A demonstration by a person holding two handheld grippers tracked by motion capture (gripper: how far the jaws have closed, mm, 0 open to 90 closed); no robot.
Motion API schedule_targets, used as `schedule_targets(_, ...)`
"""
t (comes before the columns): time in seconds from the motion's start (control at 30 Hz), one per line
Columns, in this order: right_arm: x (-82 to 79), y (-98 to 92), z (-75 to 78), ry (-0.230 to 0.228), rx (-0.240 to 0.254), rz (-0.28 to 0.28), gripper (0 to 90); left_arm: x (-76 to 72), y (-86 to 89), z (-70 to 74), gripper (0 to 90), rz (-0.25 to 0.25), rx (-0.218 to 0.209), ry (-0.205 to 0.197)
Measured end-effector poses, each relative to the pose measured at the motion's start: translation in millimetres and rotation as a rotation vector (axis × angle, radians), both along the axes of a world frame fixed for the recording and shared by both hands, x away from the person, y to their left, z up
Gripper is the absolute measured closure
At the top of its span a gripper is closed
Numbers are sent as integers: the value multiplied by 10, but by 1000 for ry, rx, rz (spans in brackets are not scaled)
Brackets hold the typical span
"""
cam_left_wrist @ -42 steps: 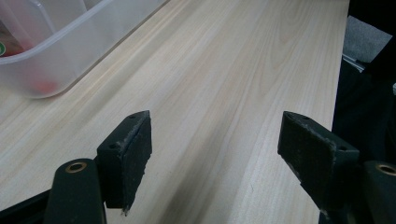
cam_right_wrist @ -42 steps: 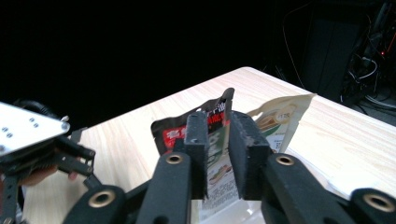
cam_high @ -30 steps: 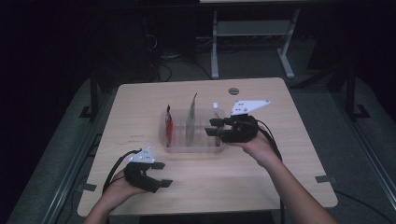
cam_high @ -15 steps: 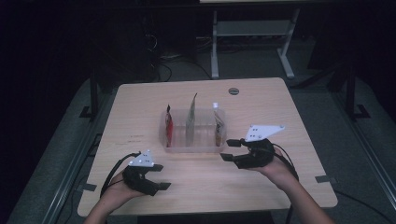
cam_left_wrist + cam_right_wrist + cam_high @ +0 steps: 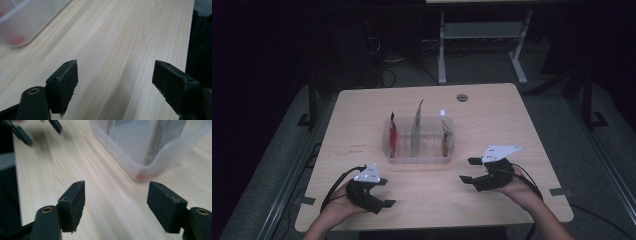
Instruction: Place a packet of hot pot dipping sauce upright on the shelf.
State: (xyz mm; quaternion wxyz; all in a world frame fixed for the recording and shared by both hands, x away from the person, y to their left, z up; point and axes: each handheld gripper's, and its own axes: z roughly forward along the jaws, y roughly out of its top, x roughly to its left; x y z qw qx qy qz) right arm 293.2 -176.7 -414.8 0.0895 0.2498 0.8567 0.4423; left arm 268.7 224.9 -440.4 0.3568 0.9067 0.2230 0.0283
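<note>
Clear bin [image 5: 22,23] is cut off at the top-left edge & blurred; packets [image 5: 417,131] too small to be read.

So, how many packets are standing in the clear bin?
3. A red packet stands at the left end of the bin, a grey-green one in the middle, and an orange one at the right end. Others lying flat could be hidden.

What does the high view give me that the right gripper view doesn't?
High view: the whole table, three packets standing upright in the clear bin, and both hands, the right gripper near the bin's right front corner. Right gripper view: its jaws wide apart with nothing between them, close to the bin's rounded corner. Both: the bin, the tabletop and the left gripper.
</note>
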Motion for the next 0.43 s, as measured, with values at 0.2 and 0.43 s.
schedule_targets(0.2, 18, 44, -185, 48, -110, 31, 253, -11, -24, -35, 180, -22, 30, 1)
schedule_targets(0.43, 0, 83, -213, 41, -121, 41, 231, -5, -52, -73, 179, -48, 43, -1)
